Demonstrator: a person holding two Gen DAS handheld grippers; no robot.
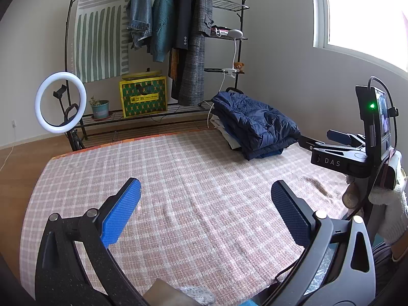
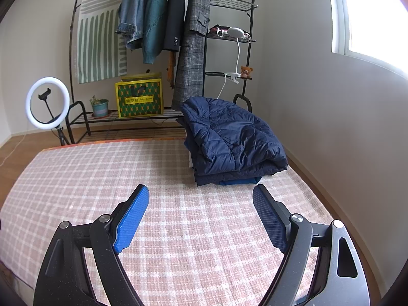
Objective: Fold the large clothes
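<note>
A folded navy quilted jacket (image 1: 255,125) lies on top of a small stack of folded clothes at the far right of a pink checked blanket (image 1: 193,173). It also shows in the right wrist view (image 2: 229,137), on the same blanket (image 2: 178,216). My left gripper (image 1: 206,199) is open and empty above the blanket's middle. My right gripper (image 2: 201,204) is open and empty, a short way in front of the stack. The right gripper also shows from the side in the left wrist view (image 1: 316,142), close to the stack's right edge.
A black clothes rack (image 2: 229,51) with hanging jackets stands at the back wall. On its low shelf are a yellow-green box (image 2: 139,99) and a potted plant (image 2: 99,107). A ring light (image 2: 47,103) stands at the left. A wall (image 2: 331,127) runs along the right.
</note>
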